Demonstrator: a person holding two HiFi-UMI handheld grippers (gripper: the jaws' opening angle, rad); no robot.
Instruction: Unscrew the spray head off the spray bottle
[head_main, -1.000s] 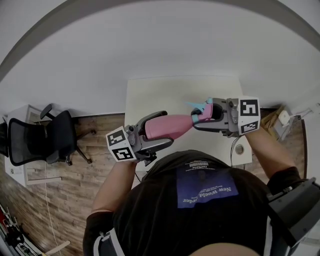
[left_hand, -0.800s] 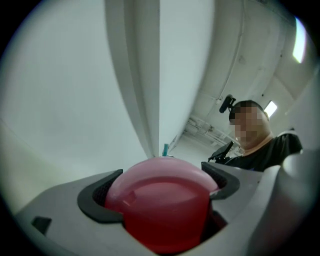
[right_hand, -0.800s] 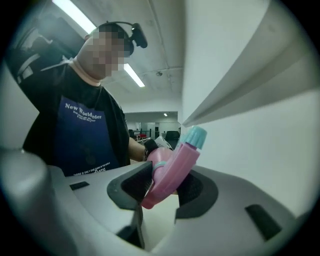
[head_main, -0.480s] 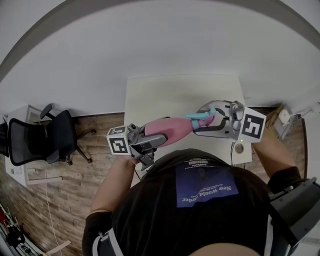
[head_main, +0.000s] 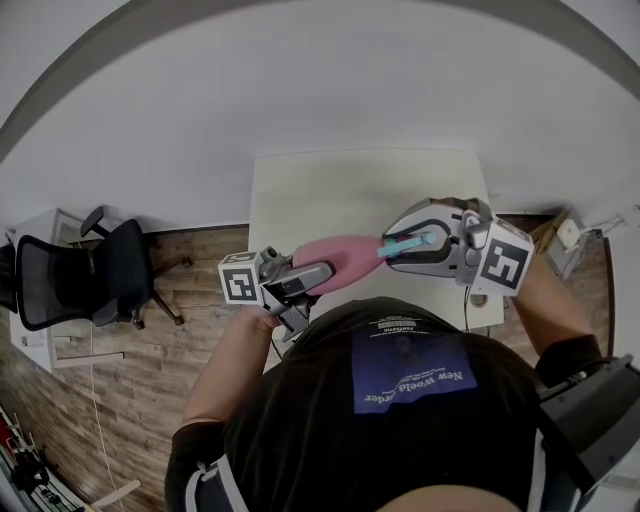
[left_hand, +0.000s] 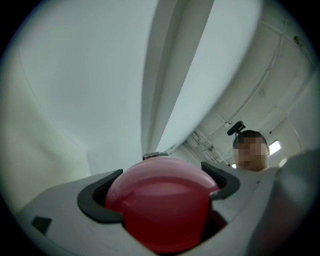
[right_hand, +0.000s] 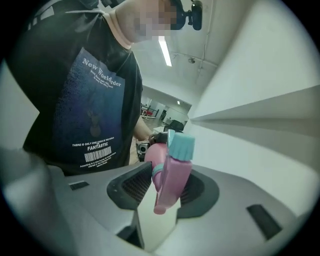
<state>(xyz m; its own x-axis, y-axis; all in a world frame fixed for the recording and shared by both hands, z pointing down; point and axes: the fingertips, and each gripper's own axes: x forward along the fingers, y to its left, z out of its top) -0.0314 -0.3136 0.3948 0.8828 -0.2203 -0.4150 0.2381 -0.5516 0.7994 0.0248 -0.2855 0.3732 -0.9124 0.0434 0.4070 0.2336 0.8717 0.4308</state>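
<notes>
A pink spray bottle (head_main: 340, 257) is held level in the air over the front of the white table (head_main: 330, 190). My left gripper (head_main: 316, 276) is shut on its rounded base (left_hand: 160, 200), which fills the space between the dark pads (left_hand: 97, 200). At the other end, my right gripper (head_main: 400, 243) is shut on the spray head (head_main: 408, 242). In the right gripper view the pink spray head (right_hand: 171, 180) with its teal nozzle (right_hand: 181, 146) sits between the ribbed pads (right_hand: 136, 186), and the bottle's body (right_hand: 155, 155) runs away behind it.
A black office chair (head_main: 90, 275) stands on the wooden floor at the left. A small round fitting with a cable (head_main: 480, 297) sits at the table's right front corner. The person's black shirt (right_hand: 90, 110) fills the left of the right gripper view.
The right gripper has rolled about the bottle's axis, its marker cube swinging lower, and the spray head has turned with it. The left gripper has rolled too, still holding the base.
</notes>
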